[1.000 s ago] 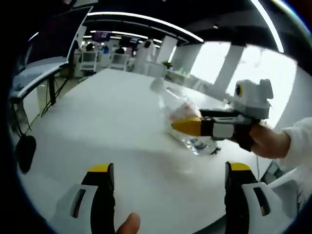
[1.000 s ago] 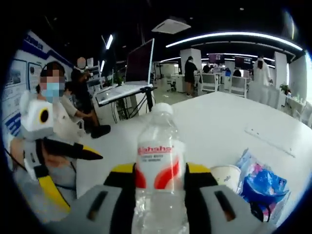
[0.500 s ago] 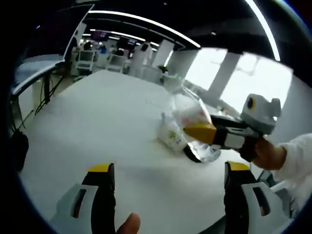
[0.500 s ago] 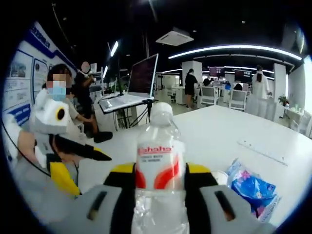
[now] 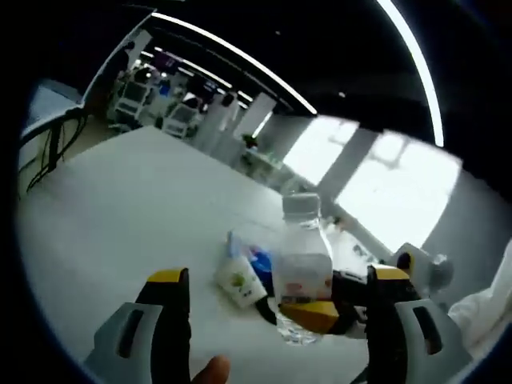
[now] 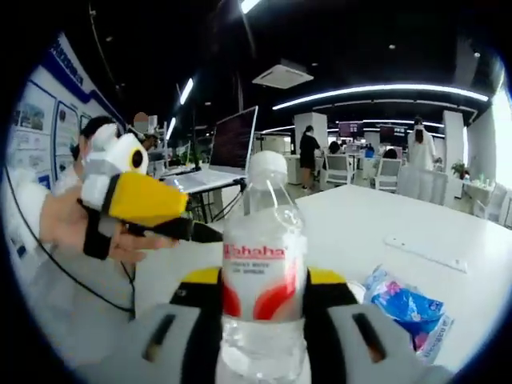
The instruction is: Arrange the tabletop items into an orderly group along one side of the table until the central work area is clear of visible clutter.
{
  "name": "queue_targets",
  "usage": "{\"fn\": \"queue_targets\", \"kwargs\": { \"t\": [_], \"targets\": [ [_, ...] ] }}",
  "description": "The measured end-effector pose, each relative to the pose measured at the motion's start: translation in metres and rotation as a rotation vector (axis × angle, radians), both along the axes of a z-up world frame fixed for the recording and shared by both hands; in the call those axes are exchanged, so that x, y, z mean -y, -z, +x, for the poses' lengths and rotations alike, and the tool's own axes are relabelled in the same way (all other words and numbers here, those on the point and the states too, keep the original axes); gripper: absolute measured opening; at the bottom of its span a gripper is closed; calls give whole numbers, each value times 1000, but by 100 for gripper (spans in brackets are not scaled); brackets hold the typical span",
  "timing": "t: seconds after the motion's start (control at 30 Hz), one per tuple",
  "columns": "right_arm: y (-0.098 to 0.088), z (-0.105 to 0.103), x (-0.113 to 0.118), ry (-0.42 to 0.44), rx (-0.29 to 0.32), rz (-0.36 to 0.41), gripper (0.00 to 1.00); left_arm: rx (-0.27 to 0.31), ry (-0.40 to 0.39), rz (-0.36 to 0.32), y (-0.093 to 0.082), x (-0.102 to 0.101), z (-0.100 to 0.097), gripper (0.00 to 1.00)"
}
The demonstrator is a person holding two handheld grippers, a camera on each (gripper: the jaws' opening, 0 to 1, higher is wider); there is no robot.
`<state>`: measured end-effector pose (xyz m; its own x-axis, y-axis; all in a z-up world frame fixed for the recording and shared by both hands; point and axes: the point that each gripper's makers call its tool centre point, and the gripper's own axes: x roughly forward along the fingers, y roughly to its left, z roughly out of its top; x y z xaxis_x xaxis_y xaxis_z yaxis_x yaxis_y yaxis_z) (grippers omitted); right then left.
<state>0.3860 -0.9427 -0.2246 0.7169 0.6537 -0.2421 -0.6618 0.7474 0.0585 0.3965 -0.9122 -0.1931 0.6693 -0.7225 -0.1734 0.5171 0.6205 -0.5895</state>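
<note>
A clear water bottle (image 6: 262, 272) with a red and white label and a white cap stands upright between my right gripper's (image 6: 264, 280) yellow-tipped jaws, which are shut on it. In the left gripper view the same bottle (image 5: 302, 258) is low on the right, held by the right gripper (image 5: 314, 310). My left gripper (image 5: 278, 276) is open with nothing between its jaws. It shows at the left of the right gripper view as the left gripper (image 6: 192, 220), held in a hand. A paper cup (image 5: 240, 282) lies on its side beside a blue packet (image 5: 258, 258) on the white table (image 5: 120, 208).
The blue packet (image 6: 404, 308) lies to the right of the bottle. A flat white strip (image 6: 426, 253) rests farther back on the table (image 6: 360, 216). An open laptop on a stand (image 6: 230, 142) is beyond the table's left edge. People and chairs (image 6: 416, 148) fill the background.
The left gripper has risen and come closer to the bottle in the right gripper view. In the left gripper view the bottle now looks upright, with the cup and packet showing behind it. The bottle stays clamped.
</note>
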Motion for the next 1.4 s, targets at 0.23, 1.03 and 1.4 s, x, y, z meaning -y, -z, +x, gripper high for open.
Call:
{"fn": "queue_targets", "kwargs": {
  "t": [0.23, 1.03, 1.4],
  "targets": [
    [-4, -10, -6, -9, 12, -4, 35, 41, 53, 24, -17, 17, 1, 87],
    [-11, -31, 5, 16, 38, -12, 36, 41, 165, 22, -24, 49, -1, 48],
    [-4, -32, 11, 39, 2, -34, 37, 79, 196, 2, -28, 58, -8, 28]
  ]
}}
